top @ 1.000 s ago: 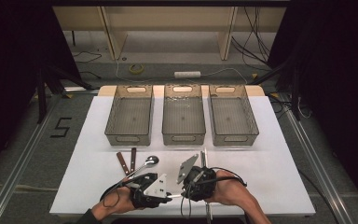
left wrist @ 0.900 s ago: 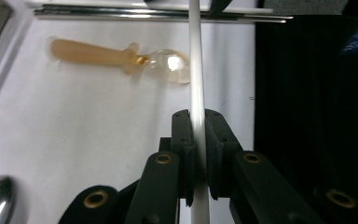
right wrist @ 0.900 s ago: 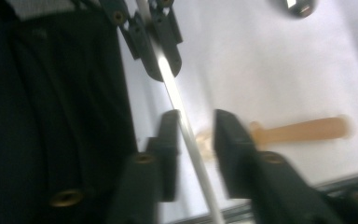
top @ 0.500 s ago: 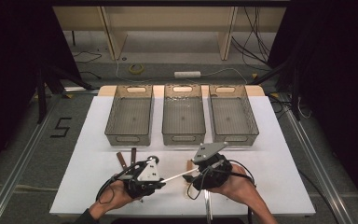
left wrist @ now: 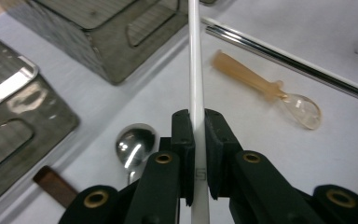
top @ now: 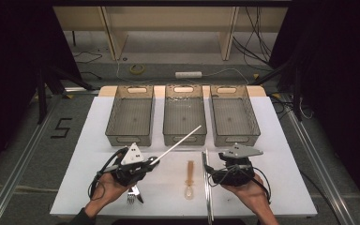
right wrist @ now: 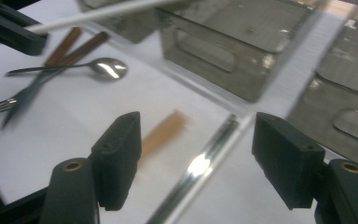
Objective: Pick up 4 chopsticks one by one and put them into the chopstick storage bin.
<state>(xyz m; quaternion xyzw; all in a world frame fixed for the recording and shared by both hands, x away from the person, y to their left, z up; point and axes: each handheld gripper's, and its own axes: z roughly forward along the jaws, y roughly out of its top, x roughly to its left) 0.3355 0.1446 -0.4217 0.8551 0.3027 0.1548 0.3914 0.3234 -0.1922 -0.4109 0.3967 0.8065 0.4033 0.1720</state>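
Observation:
My left gripper (top: 150,162) (left wrist: 196,135) is shut on a thin white stick (top: 178,143) (left wrist: 195,65), which slants up and to the right toward the middle tray (top: 184,139). My right gripper (top: 211,172) (right wrist: 200,161) is open; its jaws have just been opening. A shiny metal rod (top: 206,192) (right wrist: 200,165) lies on the white table between and below them, untouched by the pads. An amber plastic spoon (top: 189,180) (left wrist: 265,86) lies between the two grippers.
Three grey mesh trays stand side by side at the back: left (top: 129,138), middle, right (top: 234,139). A fork and a knife (top: 133,194) lie by the left hand. A metal spoon (left wrist: 135,144) (right wrist: 107,67) and brown handles (right wrist: 74,46) lie near them.
The hands have moved apart. The right gripper has opened and let go of the white stick, shifting right. The left gripper has swung the stick up toward the middle tray.

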